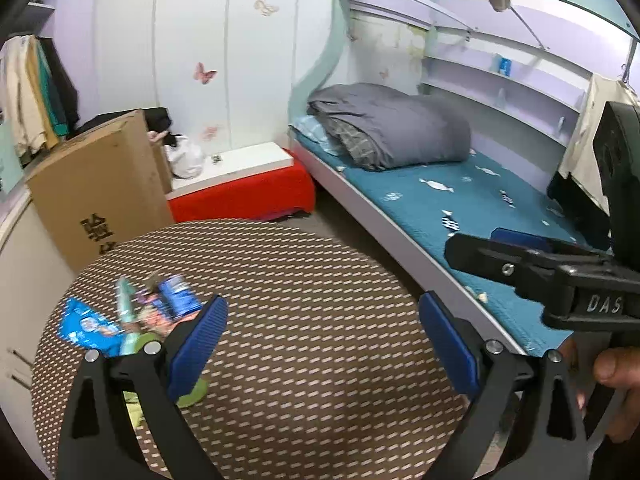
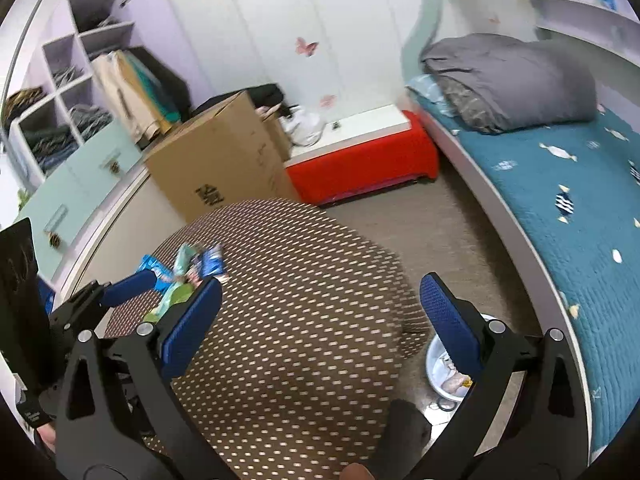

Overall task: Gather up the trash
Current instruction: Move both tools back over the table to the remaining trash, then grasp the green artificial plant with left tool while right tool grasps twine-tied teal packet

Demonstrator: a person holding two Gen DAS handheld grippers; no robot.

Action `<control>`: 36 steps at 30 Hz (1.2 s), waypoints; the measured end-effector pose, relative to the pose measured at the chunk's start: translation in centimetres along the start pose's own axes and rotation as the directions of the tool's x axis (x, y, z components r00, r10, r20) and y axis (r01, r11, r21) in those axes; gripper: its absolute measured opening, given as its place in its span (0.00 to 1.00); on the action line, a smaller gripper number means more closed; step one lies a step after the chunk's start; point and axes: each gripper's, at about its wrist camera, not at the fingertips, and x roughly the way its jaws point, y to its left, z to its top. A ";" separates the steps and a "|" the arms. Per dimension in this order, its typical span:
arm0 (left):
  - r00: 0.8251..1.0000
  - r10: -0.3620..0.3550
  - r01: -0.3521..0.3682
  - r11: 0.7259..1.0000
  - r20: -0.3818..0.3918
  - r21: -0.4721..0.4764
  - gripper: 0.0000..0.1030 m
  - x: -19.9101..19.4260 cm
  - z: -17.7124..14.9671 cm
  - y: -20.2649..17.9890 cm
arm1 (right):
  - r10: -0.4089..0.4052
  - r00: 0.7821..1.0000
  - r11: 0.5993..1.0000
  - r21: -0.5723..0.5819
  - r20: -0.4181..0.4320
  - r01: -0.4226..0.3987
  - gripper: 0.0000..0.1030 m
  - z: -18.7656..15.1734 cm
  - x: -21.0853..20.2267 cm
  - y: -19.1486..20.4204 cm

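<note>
While both views show wrappers (image 1: 132, 316), only right shows the basin (image 2: 436, 364).

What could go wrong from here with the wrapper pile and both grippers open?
1. The wrappers lie overlapping in a loose heap near the round table's edge; a pinch may take only one, or nudge others off.
2. The left gripper and right gripper are close together, so they could collide when reaching for the pile.
3. The white bin sits on the floor beside the table, partly hidden by a finger; a drop may miss.
</note>
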 end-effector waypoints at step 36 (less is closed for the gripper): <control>0.985 0.066 -0.100 0.972 -0.160 -0.213 0.26 3.1 -10.0 17.2 | 0.115 0.967 0.972 -0.175 -0.228 -0.157 0.94 -2.7 11.6 12.9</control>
